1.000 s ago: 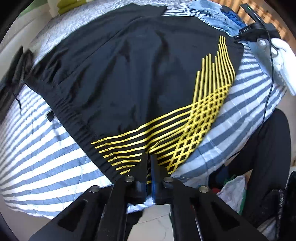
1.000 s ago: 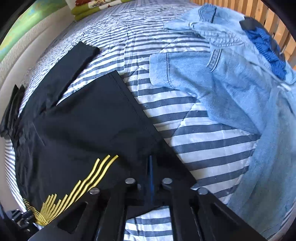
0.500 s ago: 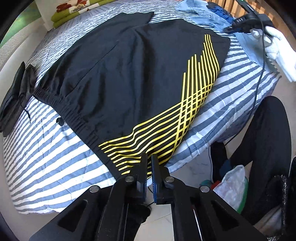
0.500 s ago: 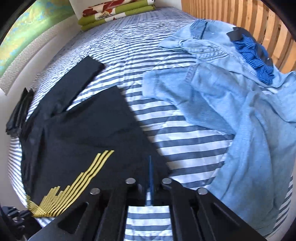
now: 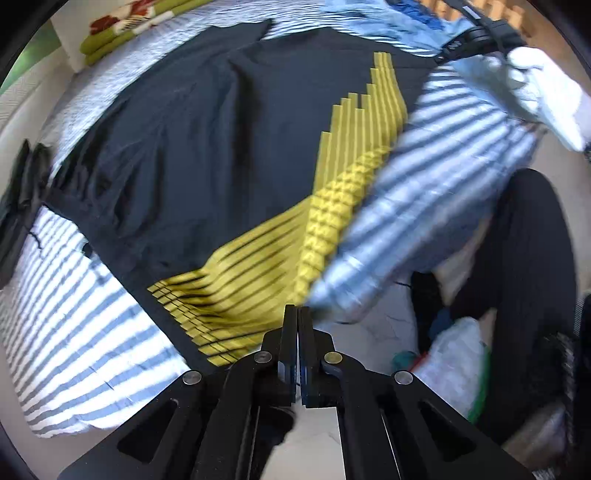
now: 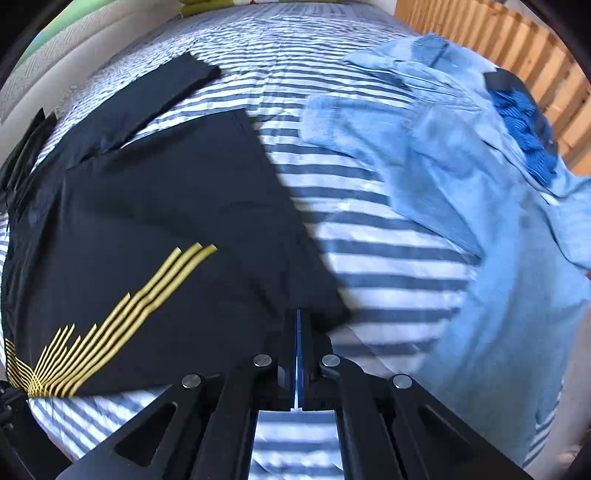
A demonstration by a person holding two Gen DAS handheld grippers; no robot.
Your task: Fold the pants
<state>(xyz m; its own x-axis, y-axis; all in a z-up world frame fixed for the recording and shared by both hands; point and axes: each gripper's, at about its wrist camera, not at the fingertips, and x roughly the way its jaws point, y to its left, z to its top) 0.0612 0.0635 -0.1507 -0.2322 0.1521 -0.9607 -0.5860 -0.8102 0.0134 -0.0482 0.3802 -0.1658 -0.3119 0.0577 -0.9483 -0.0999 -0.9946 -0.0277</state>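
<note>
Black pants (image 5: 207, 155) with yellow crossing stripes (image 5: 332, 199) lie spread on a blue-and-white striped bed (image 5: 74, 332). My left gripper (image 5: 297, 311) is shut on the pants' near yellow-striped corner at the bed's edge. In the right wrist view the same pants (image 6: 166, 229) fill the left side, one leg (image 6: 140, 96) reaching away towards the far left. My right gripper (image 6: 298, 314) is shut on the black hem corner nearest it, just above the striped sheet (image 6: 388, 258). Both views are motion-blurred.
Light blue denim clothes (image 6: 461, 177) with a dark blue item (image 6: 524, 122) lie right of the pants, by a wooden slat wall (image 6: 498, 48). A gloved hand (image 5: 535, 85), a person's dark leg (image 5: 517, 258) and a plastic bag (image 5: 454, 354) are beside the bed. Folded green cloth (image 5: 122, 33) lies far back.
Both grippers, still shut on the pants, have risen and drawn back from the bed. More of the bed's edge and the floor shows in the left wrist view.
</note>
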